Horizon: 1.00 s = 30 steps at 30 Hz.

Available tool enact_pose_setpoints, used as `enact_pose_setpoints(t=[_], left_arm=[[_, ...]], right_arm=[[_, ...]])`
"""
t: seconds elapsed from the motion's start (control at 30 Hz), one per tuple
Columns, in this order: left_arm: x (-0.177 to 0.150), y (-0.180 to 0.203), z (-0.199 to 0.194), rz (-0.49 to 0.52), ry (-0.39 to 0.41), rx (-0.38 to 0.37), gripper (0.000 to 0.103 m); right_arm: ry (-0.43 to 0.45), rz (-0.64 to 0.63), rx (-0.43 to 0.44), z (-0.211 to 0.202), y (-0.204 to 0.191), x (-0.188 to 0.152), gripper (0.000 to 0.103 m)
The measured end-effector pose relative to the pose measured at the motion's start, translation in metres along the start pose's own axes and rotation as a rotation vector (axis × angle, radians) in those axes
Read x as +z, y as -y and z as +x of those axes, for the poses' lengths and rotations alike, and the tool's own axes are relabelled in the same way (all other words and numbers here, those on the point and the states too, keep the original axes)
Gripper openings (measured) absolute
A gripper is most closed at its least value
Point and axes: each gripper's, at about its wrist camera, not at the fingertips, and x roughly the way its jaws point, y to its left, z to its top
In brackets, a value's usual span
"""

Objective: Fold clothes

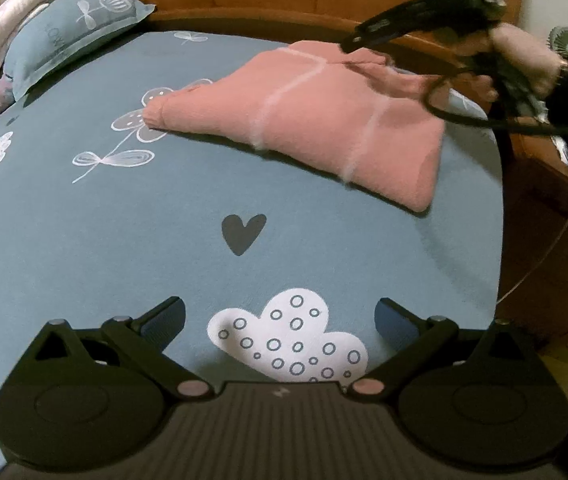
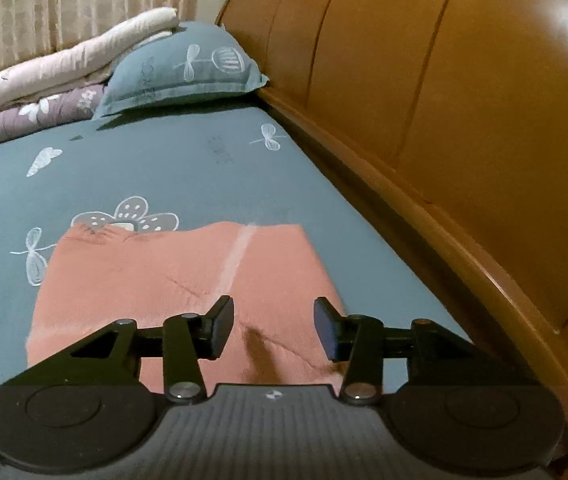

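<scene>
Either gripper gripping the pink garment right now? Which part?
Neither. Left gripper is open over bare sheet; right gripper is open above the pink garment, pads clear.

The folded pink knit garment (image 1: 324,120) looks soft and matt; the orange-brown wooden headboard (image 2: 464,100) at two o'clock shines glossy (lacquered-looking).

From my remote station I can read no clear word in either view. The blue pillow (image 1: 72,36) carries a line of faint grey lettering, too blurred to make out, and the bed sheet (image 2: 220,151) shows a similar smudged grey print near the headboard (image 2: 444,100), also illegible.
</scene>
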Motion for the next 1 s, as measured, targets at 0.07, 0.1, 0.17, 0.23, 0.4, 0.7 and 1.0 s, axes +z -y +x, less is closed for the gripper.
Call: enact_pose_setpoints(t=[0.07,0.1,0.17,0.23,0.4,0.7,1.0], left_arm=[[-0.002,0.000,-0.002,0.008,0.000,0.008,0.101],[-0.003,0.000,-0.003,0.008,-0.002,0.014,0.101],[-0.006,-0.001,-0.004,0.004,-0.008,0.025,0.101],[-0.009,-0.003,-0.005,-0.003,-0.016,0.036,0.101],[-0.014,-0.005,-0.006,-0.015,-0.021,0.056,0.101],[-0.019,-0.005,-0.013,-0.016,-0.005,0.081,0.101],[-0.026,-0.010,-0.020,-0.057,0.011,0.116,0.101]], right_arm=[[-0.023,0.013,0.006,0.014,0.000,-0.001,0.050],[-0.031,0.017,0.007,0.020,0.000,-0.002,0.050],[-0.045,0.026,0.010,0.031,0.002,-0.003,0.050],[-0.043,0.037,0.018,0.034,0.004,-0.004,0.050],[-0.058,0.050,0.029,0.045,0.005,0.003,0.050],[-0.075,0.029,0.023,0.060,0.004,0.010,0.050],[-0.025,0.058,0.042,0.042,-0.015,0.040,0.064]])
